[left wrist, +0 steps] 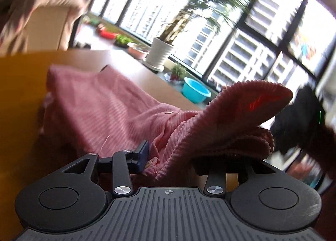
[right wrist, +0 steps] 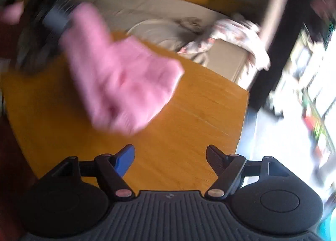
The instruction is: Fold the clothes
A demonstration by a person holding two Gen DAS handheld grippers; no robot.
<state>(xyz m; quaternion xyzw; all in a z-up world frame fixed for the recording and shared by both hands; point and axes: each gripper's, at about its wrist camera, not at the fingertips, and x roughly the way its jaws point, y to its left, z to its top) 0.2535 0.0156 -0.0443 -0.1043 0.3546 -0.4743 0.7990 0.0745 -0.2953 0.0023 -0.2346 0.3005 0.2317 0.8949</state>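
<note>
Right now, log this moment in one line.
left gripper: shut on pink sweater | right gripper: open, above table

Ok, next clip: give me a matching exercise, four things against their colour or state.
Things:
1. left hand-held gripper
2. right hand-held gripper
3. basin
4. plant pot

States:
a. turquoise
b. open, holding nothing
c. white
d. shut on the pink garment

Pairs: 1-d, 2-b, 3-a, 4-c
</note>
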